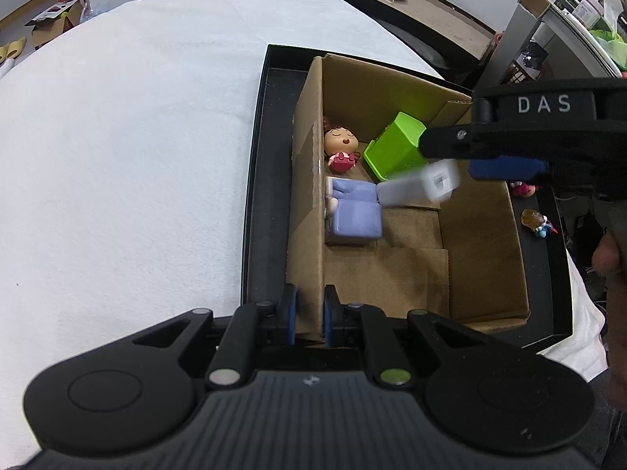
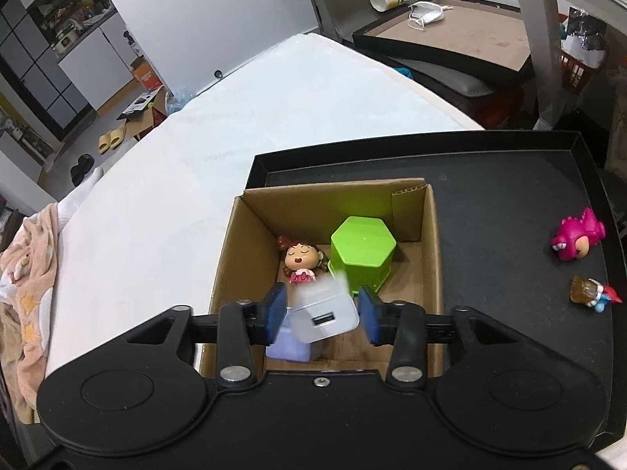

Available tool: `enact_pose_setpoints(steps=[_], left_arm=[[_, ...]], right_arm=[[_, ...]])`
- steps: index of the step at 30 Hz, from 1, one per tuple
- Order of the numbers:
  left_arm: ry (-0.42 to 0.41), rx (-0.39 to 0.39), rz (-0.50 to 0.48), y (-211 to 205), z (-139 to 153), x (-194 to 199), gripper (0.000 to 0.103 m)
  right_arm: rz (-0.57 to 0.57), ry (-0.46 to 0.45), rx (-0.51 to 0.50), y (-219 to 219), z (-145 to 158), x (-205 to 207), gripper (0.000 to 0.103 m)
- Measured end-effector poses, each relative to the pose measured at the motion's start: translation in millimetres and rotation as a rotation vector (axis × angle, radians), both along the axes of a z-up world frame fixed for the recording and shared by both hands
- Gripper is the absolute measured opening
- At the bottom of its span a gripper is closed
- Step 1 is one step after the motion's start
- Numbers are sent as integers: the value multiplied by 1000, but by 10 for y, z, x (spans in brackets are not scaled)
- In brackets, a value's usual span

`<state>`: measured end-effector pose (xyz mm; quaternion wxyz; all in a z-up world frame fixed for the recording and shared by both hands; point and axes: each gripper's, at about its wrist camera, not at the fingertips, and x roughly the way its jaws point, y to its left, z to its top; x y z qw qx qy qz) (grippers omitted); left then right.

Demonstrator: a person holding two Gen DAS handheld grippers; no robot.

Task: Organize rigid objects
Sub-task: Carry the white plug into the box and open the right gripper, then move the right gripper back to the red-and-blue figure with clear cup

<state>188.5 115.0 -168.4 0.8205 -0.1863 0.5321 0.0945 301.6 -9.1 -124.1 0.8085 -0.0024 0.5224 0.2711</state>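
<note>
A cardboard box [image 1: 305, 196] stands in a black tray [image 1: 254, 196]. My left gripper [image 1: 310, 315] is shut on the box's near left wall. Inside lie a doll figure [image 1: 340, 145], a green hexagonal container [image 1: 395, 145] and a lilac block [image 1: 354, 211]. My right gripper [image 2: 321, 311] is open over the box; a white USB charger [image 2: 323, 315] sits blurred between its fingers, apart from the pads, and also shows in the left wrist view [image 1: 419, 188]. The box [image 2: 435, 243], doll [image 2: 299, 260] and green container [image 2: 362, 250] show in the right wrist view.
On the tray [image 2: 509, 196] right of the box lie a pink dinosaur toy [image 2: 578, 233] and a small amber-and-blue figure [image 2: 593, 290]. The tray rests on a white padded surface [image 1: 137, 137]. A second black tray [image 2: 450, 27] lies beyond.
</note>
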Motion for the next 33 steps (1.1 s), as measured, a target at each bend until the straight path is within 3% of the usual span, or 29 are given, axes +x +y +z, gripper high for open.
enact_pose_setpoints(steps=[7, 19, 33], left_arm=[[0, -6, -1, 1, -1, 1, 13], [-4, -3, 3, -11, 0, -13, 13], [-5, 15, -2, -37, 21, -16, 13]], right_arm=[[-2, 16, -7, -152, 25, -40, 52], [-83, -38, 3, -751, 260, 48, 58], [-204, -43, -33, -1449, 205, 191, 69]])
